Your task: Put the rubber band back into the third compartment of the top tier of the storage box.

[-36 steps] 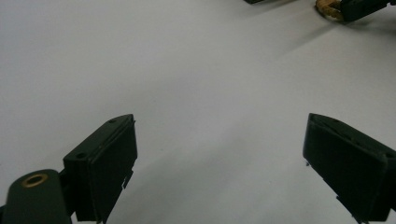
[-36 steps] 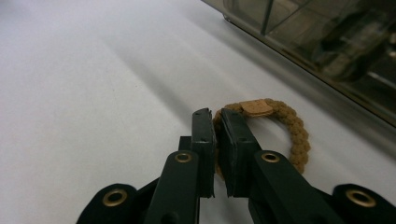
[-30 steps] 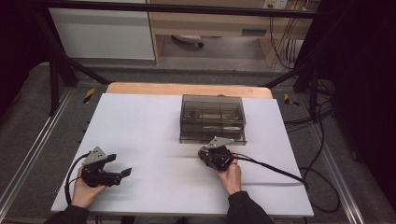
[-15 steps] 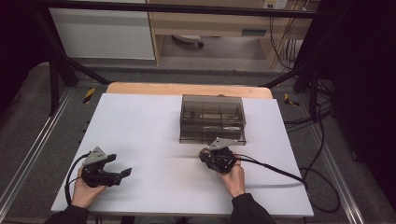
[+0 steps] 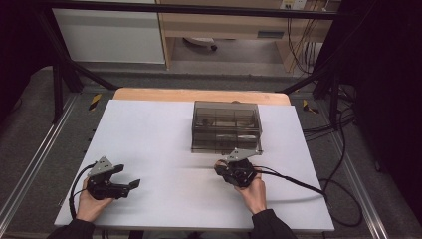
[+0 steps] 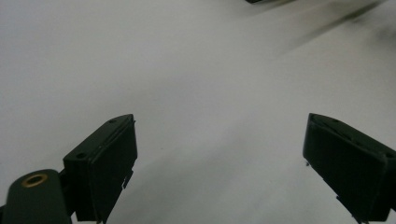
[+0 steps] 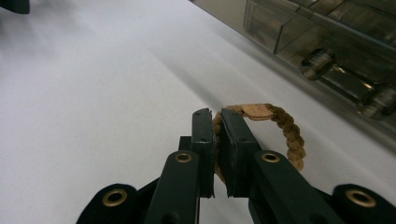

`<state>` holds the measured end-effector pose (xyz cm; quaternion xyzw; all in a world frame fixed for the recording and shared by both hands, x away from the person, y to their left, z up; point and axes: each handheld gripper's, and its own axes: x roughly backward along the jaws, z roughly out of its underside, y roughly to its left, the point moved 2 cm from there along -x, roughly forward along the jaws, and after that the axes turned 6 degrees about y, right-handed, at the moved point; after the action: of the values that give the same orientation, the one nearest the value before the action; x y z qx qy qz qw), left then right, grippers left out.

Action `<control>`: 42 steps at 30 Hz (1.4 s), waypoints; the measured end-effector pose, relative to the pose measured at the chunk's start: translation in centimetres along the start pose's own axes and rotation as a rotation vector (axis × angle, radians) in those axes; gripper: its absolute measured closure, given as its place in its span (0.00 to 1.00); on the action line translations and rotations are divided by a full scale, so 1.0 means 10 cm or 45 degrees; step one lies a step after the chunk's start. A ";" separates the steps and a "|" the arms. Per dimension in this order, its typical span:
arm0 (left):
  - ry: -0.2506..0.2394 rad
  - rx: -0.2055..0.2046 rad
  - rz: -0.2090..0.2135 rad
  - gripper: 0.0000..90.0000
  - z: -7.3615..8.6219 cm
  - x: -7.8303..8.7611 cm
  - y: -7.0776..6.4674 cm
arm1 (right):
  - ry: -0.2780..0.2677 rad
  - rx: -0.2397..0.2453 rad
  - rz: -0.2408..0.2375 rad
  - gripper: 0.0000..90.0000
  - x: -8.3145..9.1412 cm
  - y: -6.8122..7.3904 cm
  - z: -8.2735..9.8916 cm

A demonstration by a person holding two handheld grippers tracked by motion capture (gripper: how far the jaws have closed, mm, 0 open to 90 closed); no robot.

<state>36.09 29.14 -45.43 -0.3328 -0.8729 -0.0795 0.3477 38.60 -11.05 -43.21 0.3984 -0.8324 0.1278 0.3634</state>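
A tan braided bracelet with a small flat tag hangs as a loop from my right gripper, whose jaws are shut on its left side. In the high view the bracelet shows as a small tan ring at the front of my right gripper, just in front of the smoky clear compartment box. My left gripper rests near the table's front left, held in a hand. Its jaws stand wide open over bare white table, with nothing between the fingers.
The white table top spreads between the two grippers. The box's clasped front wall lies close on the right of the right gripper view. Cables trail from the right gripper toward the table's right edge. A dark frame post stands back left.
My right gripper has shifted slightly right and toward the near edge, away from the box. The left gripper has stayed where it was.
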 end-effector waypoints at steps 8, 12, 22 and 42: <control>-0.001 0.001 -0.001 0.11 0.00 0.00 0.00 | -0.002 -0.008 -0.012 0.94 0.11 0.04 0.01; -0.001 0.000 -0.002 0.11 0.00 0.00 0.00 | -0.004 -0.015 -0.021 0.94 0.17 0.06 0.02; -0.001 0.000 -0.002 0.11 0.00 0.00 0.00 | -0.005 -0.015 -0.022 0.94 0.32 0.06 0.02; -0.001 0.002 -0.001 0.11 0.00 0.00 0.00 | -0.020 -0.021 -0.006 0.94 0.57 0.03 0.01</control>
<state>36.07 29.18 -45.44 -0.3321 -0.8734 -0.0790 0.3474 35.92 -14.19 -39.20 0.3983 -0.8354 0.1168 0.3603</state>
